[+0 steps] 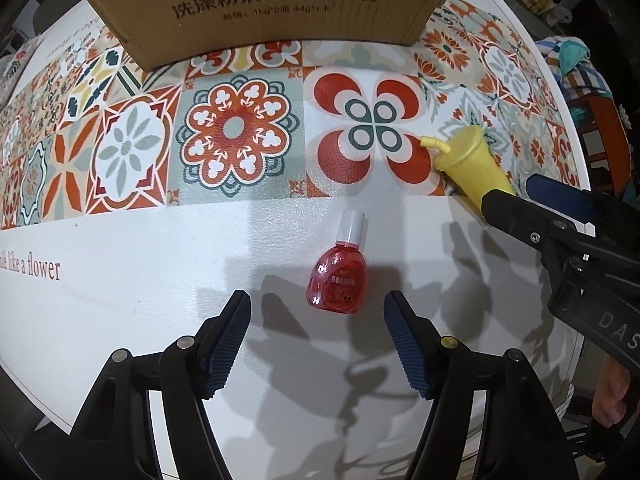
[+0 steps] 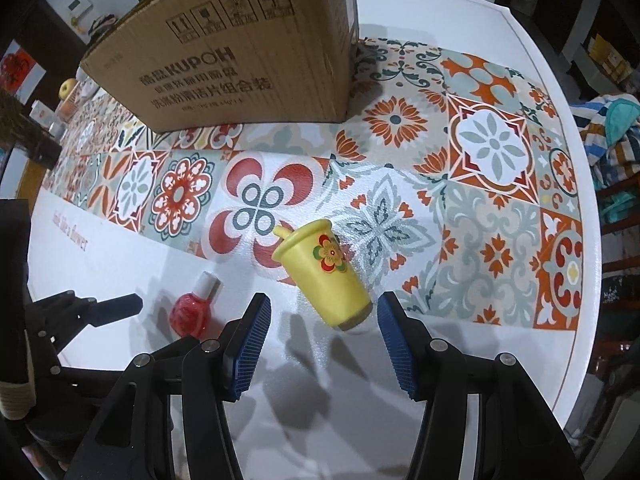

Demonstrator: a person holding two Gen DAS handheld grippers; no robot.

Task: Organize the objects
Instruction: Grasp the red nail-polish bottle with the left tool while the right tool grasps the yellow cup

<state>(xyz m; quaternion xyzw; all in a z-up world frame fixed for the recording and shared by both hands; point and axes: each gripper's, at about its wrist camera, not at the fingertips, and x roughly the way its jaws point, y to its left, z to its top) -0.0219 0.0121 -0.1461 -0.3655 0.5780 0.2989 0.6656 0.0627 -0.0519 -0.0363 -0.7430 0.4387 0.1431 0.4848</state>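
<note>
A small red bottle (image 1: 337,271) with a white cap lies flat on the white table, just ahead of and between the fingers of my open left gripper (image 1: 318,304); it also shows in the right wrist view (image 2: 191,311). A yellow toy cup (image 2: 325,270) with a straw and a flower print lies on its side, its base between the fingertips of my open right gripper (image 2: 322,308). The cup also shows in the left wrist view (image 1: 466,160), with the right gripper (image 1: 520,200) at its base. Neither gripper touches its object.
A large cardboard box (image 2: 240,52) stands at the back on the patterned tile mat (image 2: 492,184). The table's curved edge (image 2: 592,216) runs along the right, with a chair and striped cloth (image 2: 612,132) beyond it. A yellow fruit (image 2: 67,87) and small items sit far left.
</note>
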